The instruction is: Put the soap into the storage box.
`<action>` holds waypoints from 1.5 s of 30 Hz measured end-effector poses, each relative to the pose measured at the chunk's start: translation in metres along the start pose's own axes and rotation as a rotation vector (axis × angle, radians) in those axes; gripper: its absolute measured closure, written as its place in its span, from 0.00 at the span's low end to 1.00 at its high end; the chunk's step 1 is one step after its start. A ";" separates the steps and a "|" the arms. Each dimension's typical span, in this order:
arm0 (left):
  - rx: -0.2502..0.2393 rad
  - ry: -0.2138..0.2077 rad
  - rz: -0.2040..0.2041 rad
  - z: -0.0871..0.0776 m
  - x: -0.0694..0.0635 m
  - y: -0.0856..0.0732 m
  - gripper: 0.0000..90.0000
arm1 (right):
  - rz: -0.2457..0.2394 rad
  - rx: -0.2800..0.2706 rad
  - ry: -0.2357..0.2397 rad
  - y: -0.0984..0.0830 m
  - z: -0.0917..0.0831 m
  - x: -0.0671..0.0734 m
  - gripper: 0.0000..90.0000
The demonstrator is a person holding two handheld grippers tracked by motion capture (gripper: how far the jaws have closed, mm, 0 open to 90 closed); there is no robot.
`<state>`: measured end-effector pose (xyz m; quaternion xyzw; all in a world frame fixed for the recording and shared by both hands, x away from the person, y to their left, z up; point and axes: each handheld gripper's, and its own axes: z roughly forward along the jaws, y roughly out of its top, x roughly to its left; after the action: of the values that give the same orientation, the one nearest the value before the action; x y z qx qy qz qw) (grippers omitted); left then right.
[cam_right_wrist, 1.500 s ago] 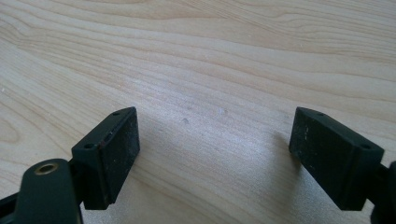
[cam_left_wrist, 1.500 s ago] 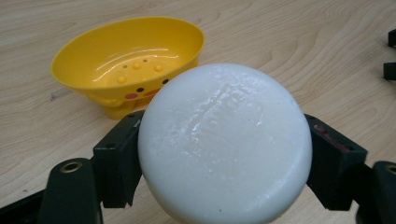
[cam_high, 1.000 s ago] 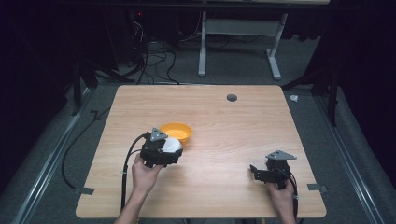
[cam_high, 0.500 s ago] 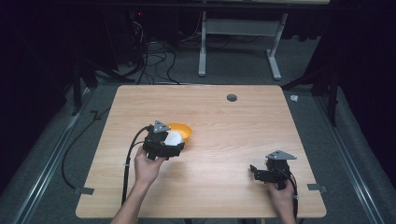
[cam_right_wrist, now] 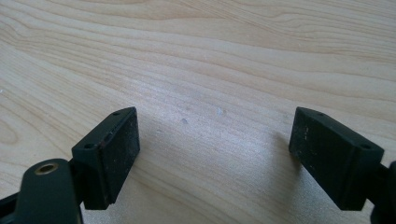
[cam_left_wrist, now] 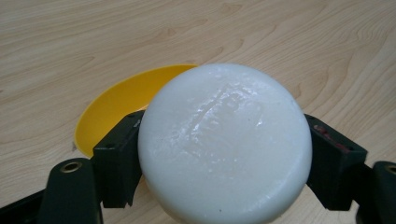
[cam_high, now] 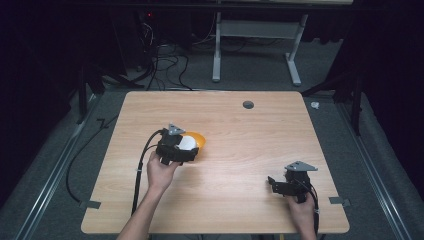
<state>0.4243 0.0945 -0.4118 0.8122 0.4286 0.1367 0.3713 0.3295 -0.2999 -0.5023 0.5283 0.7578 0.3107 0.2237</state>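
Both tongs are black. The left tongs carry a small grey three-cornered plate on top, and a black cable goes from their back in a curve toward the near edge of the table. The right tongs have the same grey plate and a black cable that runs along the wrist. Each jaw is a thick rectangular black block with a matte, a little dusty face and small screw holes on its upper edge. Below the left block of each pair there is a rounded arm with a brass-coloured ring. The forearms are bare, no sleeves are visible
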 end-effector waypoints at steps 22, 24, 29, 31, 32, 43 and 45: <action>0.033 0.046 -0.030 0.019 0.011 0.012 0.27 | 0.000 -0.001 -0.001 0.000 0.000 0.000 0.19; 0.031 0.038 -0.045 0.020 0.013 0.013 0.27 | 0.000 -0.001 -0.001 0.000 0.000 0.000 0.19; 0.049 0.058 -0.058 0.025 0.019 0.015 0.27 | 0.000 -0.001 -0.001 0.000 0.000 0.000 0.19; 0.052 0.064 -0.059 0.027 0.021 0.016 0.27 | 0.000 -0.001 0.000 0.000 0.000 0.000 0.19; 0.052 0.064 -0.059 0.027 0.021 0.016 0.27 | 0.000 -0.001 -0.001 0.000 0.000 0.000 0.19; 0.063 0.081 -0.081 0.038 0.025 0.021 0.27 | 0.004 -0.001 -0.001 0.000 0.000 0.000 0.19; 0.067 0.083 -0.084 0.039 0.026 0.021 0.27 | 0.004 -0.001 -0.001 0.000 0.000 0.000 0.19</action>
<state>0.4732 0.0884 -0.4260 0.7990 0.4818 0.1402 0.3313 0.3295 -0.3003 -0.5023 0.5300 0.7564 0.3113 0.2236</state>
